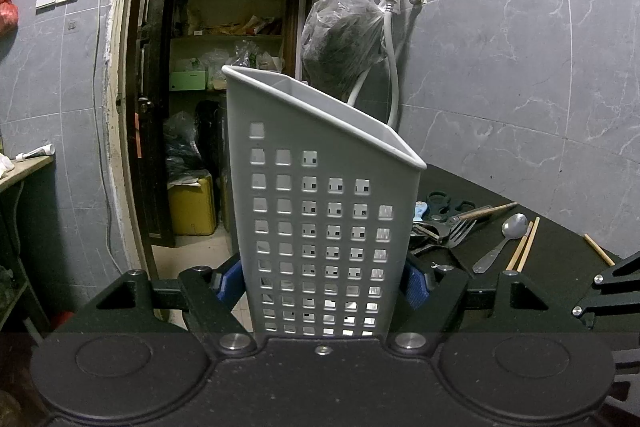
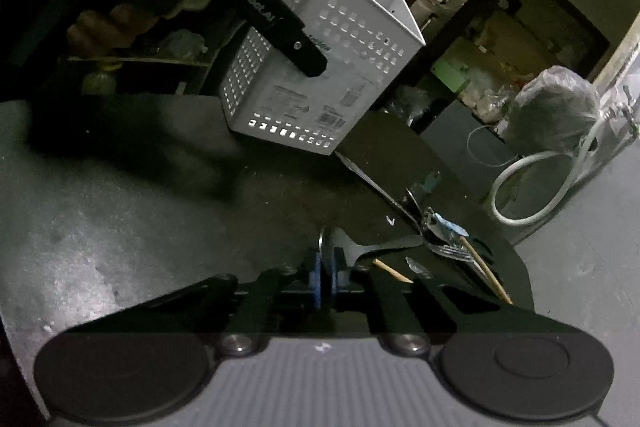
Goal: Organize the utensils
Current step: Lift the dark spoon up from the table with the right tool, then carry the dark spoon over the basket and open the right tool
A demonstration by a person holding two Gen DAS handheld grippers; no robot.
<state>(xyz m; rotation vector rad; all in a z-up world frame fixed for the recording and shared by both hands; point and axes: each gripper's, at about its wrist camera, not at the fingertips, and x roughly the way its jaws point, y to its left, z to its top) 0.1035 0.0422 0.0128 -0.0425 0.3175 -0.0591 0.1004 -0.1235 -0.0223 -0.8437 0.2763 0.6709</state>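
Observation:
My left gripper (image 1: 322,285) is shut on a grey perforated utensil holder (image 1: 320,211) and holds it upright, lifted off the table; the holder also shows in the right wrist view (image 2: 320,59), tilted in the air. My right gripper (image 2: 325,281) is shut on a thin metal utensil (image 2: 322,241), seen edge-on between the blue pads. A spoon (image 1: 500,243), a fork (image 1: 460,231), chopsticks (image 1: 524,247) and scissors (image 1: 444,205) lie on the black table (image 1: 560,267) to the right of the holder.
A wooden-handled tool (image 1: 484,211) lies among the utensils. A bagged bundle (image 1: 340,39) and a tap with hose (image 1: 394,39) are at the tiled wall behind. An open doorway to a storeroom (image 1: 228,67) is at the left.

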